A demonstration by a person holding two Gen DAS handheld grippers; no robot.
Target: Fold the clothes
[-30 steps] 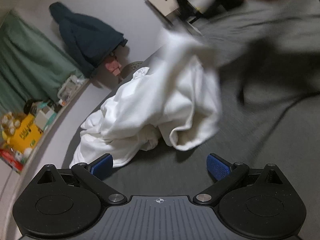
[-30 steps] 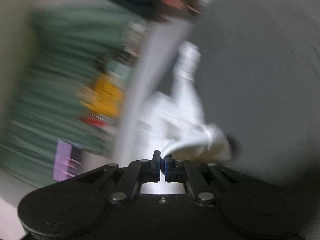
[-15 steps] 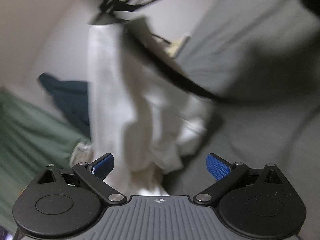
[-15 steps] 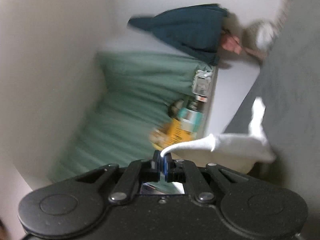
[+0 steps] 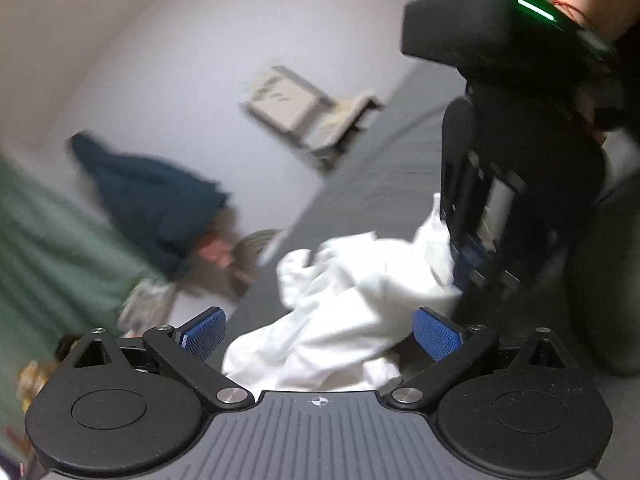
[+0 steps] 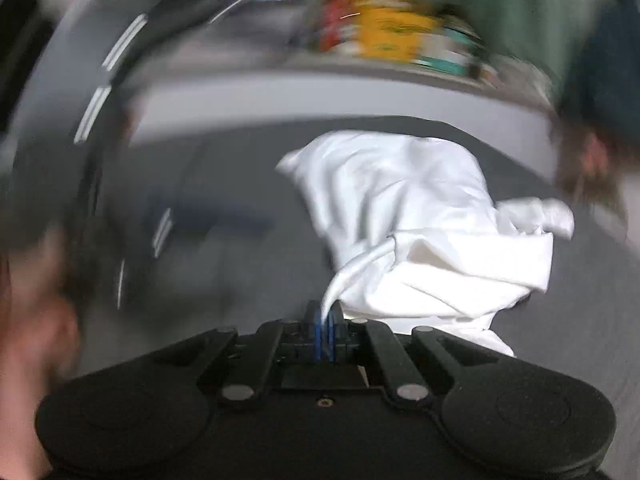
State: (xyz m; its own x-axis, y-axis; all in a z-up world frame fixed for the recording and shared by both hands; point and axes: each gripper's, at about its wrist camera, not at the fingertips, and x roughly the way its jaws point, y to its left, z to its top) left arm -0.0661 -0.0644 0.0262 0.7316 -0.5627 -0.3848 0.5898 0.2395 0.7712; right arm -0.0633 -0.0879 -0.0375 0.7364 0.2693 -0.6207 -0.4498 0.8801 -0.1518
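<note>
A crumpled white garment (image 5: 352, 300) lies on the grey bed sheet (image 5: 372, 184). My left gripper (image 5: 318, 330) hangs just above its near folds, jaws wide open, nothing between the blue pads (image 5: 434, 332). To the right in the left wrist view stands the black right gripper (image 5: 464, 264), gripping the cloth's right edge. In the right wrist view the same white garment (image 6: 420, 216) spreads ahead in a heap, and my right gripper (image 6: 325, 326) is shut on a thin pulled-up corner of it. The picture is blurred by motion.
A dark blue garment (image 5: 156, 196) hangs on the pale wall beside a green curtain (image 5: 44, 256). A cardboard box (image 5: 288, 104) sits at the bed's far end. A shelf of colourful packages (image 6: 392, 36) runs behind the bed. A blurred hand (image 6: 28, 320) shows at left.
The right gripper has swung round and come down with the white cloth, which was hanging up half a second ago and now lies heaped on the bed. The left gripper stayed open.
</note>
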